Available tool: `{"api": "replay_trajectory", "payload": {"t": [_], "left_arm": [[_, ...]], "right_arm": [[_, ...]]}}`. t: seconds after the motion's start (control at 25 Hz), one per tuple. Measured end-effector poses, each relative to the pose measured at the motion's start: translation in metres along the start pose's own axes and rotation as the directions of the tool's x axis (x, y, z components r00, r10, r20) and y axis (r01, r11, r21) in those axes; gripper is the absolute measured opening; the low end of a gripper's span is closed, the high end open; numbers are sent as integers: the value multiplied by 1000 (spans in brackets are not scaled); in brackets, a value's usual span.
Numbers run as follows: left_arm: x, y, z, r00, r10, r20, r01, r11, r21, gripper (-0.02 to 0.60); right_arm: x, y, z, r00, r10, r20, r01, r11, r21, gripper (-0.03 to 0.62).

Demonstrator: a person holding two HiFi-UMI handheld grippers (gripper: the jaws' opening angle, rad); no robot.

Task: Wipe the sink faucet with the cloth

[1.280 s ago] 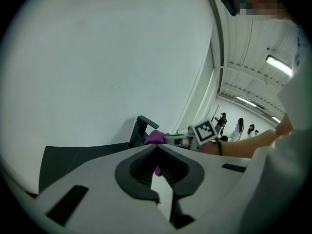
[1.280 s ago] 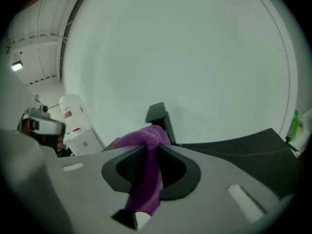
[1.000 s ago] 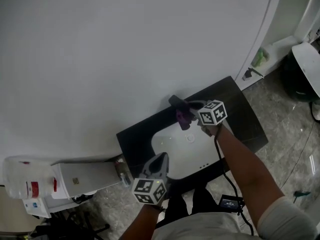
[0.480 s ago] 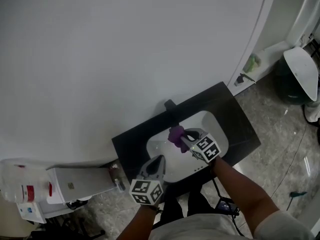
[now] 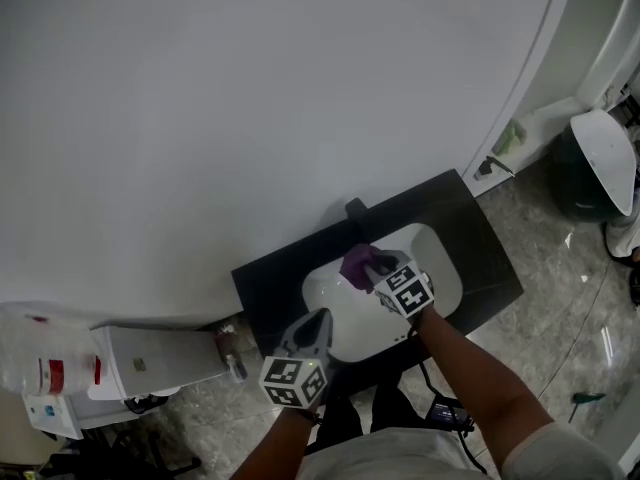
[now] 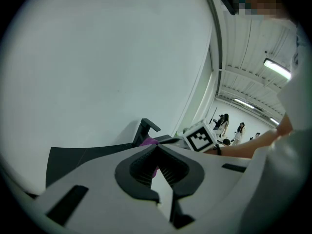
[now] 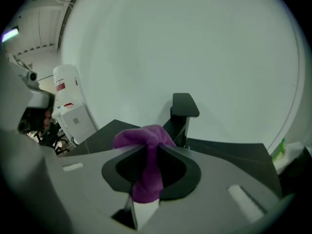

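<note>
1. Right gripper [image 7: 148, 151]: the jaws are clamped on the purple cloth [image 7: 142, 134]. One bunched fold stands above the tips and a tail hangs down between them. Judged adequate for wiping, since the fold leads the jaws. Present that fold to the faucet, not the bare jaw tips.

2. Left gripper [image 6: 157, 148]: the jaws are pressed together with nothing between them. It hovers over the near edge of the sink [image 5: 443, 264] and takes no part in the step. Hold it there, clear of the wiping path.

3. Position of the work: the black faucet [image 7: 183, 112] stands upright at the back of the sink, against the white wall. In the head view the cloth [image 5: 357, 264] hangs over the basin, near the faucet [image 5: 355, 208] but apart from it. Contact does not appear to be made.

4. Recommended procedure: advance the right gripper [image 5: 374, 268] toward the wall until the fold meets the faucet. Wipe along the flat top lever, then down the column to its base on the dark table [image 5: 268, 286]. Use light pressure; a hard push may drag the cloth out of the jaws.

5. Caution: the wall lies close behind the faucet. Approach slowly.
</note>
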State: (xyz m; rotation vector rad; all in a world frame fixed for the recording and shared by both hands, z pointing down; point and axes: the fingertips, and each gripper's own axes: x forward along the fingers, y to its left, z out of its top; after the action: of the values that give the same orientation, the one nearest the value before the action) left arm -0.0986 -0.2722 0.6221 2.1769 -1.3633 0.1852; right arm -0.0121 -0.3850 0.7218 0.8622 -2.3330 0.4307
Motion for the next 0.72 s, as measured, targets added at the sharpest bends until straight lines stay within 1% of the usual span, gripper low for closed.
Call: {"api": "replay_trajectory", "payload": {"t": [0.08, 0.16, 0.24, 0.32, 0.36, 0.4, 0.44, 0.48, 0.56, 0.64, 0.72], "left_arm": [[-3, 3, 2, 1000, -2, 4, 2, 1000, -6, 5], [-5, 2, 5, 1000, -8, 9, 8, 1000, -7, 5], [-7, 0, 11, 1000, -16, 17, 16, 1000, -1, 5], [-8, -2, 18, 999, -20, 26, 20, 1000, 8, 5], [-8, -4, 21, 999, -22, 29, 22, 1000, 10, 5], [-8, -5, 24, 999, -23, 31, 23, 1000, 13, 5], [-8, -6, 24, 999, -24, 30, 23, 1000, 15, 5], [-8, -7, 25, 999, -24, 30, 23, 1000, 16, 5], [-11, -9, 24, 999, -22, 29, 21, 1000, 17, 5], [-14, -9, 25, 999, -21, 32, 21, 1000, 20, 5], [-17, -7, 25, 999, -21, 33, 21, 1000, 23, 5]], "right_arm": [[-14, 14, -18, 1000, 0, -4, 0, 1000, 17, 71], [-29, 19, -17, 1000, -13, 23, 12, 1000, 28, 71], [-42, 10, 13, 995, -46, 85, 45, 999, 17, 71], [-48, -9, 61, 986, -77, 148, 79, 997, -3, 71], [-45, -21, 84, 982, -89, 164, 92, 996, -9, 71], [-38, -32, 104, 982, -99, 162, 103, 995, -15, 71], [-28, -44, 116, 984, -108, 141, 112, 993, -20, 71], [-15, -53, 120, 988, -117, 104, 120, 993, -23, 71], [3, -63, 111, 990, -131, 45, 132, 991, -9, 71], [-1, -56, 96, 989, -138, 57, 138, 990, 14, 71], [-16, -40, 75, 988, -140, 70, 138, 990, 24, 71]]}}
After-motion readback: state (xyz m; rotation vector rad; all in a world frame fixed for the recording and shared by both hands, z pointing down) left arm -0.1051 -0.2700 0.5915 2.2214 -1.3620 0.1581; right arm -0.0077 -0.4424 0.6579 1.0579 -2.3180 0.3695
